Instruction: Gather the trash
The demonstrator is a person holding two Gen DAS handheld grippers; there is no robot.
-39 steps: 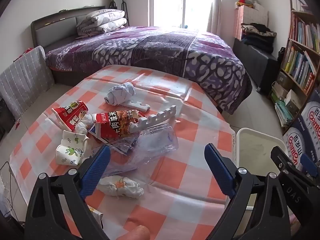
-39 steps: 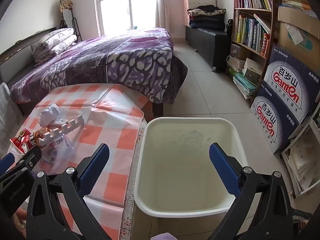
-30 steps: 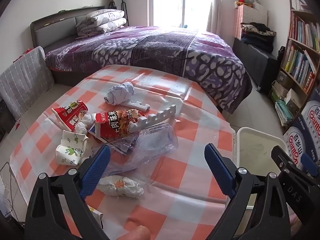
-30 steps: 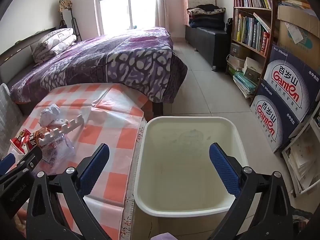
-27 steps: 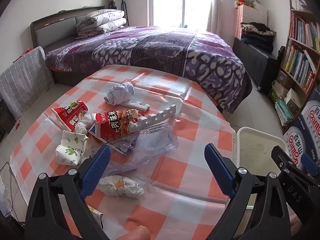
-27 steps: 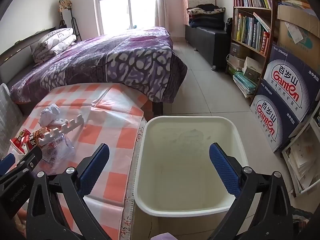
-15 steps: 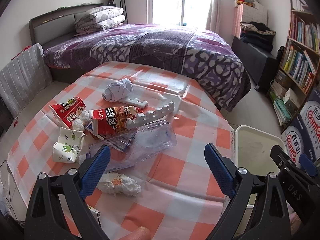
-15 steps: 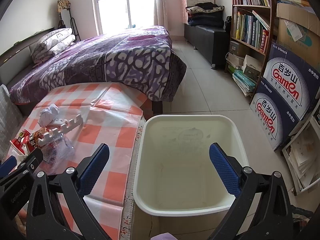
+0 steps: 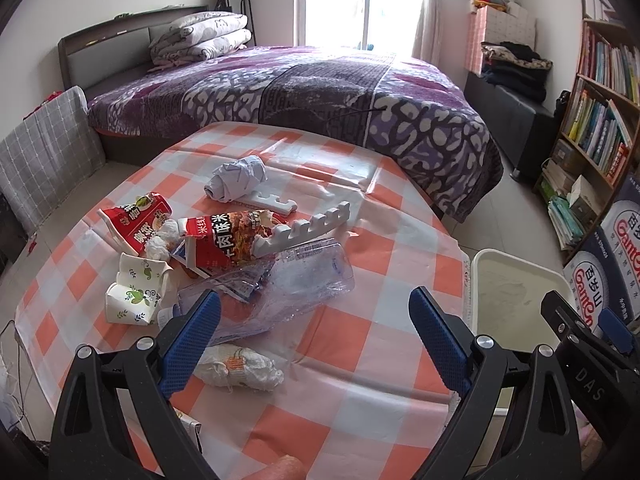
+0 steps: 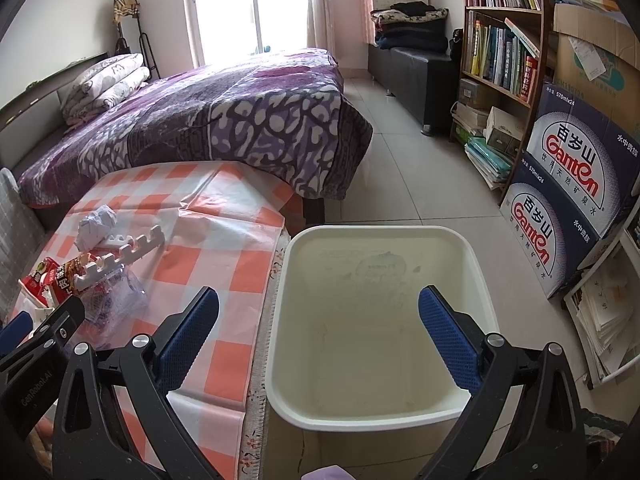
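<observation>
Trash lies on the checked table (image 9: pixel 360 332): a crushed clear plastic bottle (image 9: pixel 296 276), red snack wrappers (image 9: pixel 224 240), a paper cup (image 9: pixel 134 296), a crumpled paper ball (image 9: pixel 238 178), white foam strips (image 9: pixel 308 230) and a small white wrapper (image 9: pixel 238 366). My left gripper (image 9: pixel 314 336) is open and empty, above the table's near part. My right gripper (image 10: pixel 318 332) is open and empty over the white bin (image 10: pixel 384 412), which stands right of the table. The bin also shows in the left wrist view (image 9: pixel 476 276).
A bed with a purple cover (image 9: pixel 320 96) stands behind the table. A bookshelf (image 10: pixel 500 48) and blue water cartons (image 10: pixel 568 184) line the right wall. A grey checked chair back (image 9: pixel 44 148) is at the left.
Both views have shifted slightly, as if the grippers rose or pulled back a little. The trash and bin have not moved. Both grippers stay open.
</observation>
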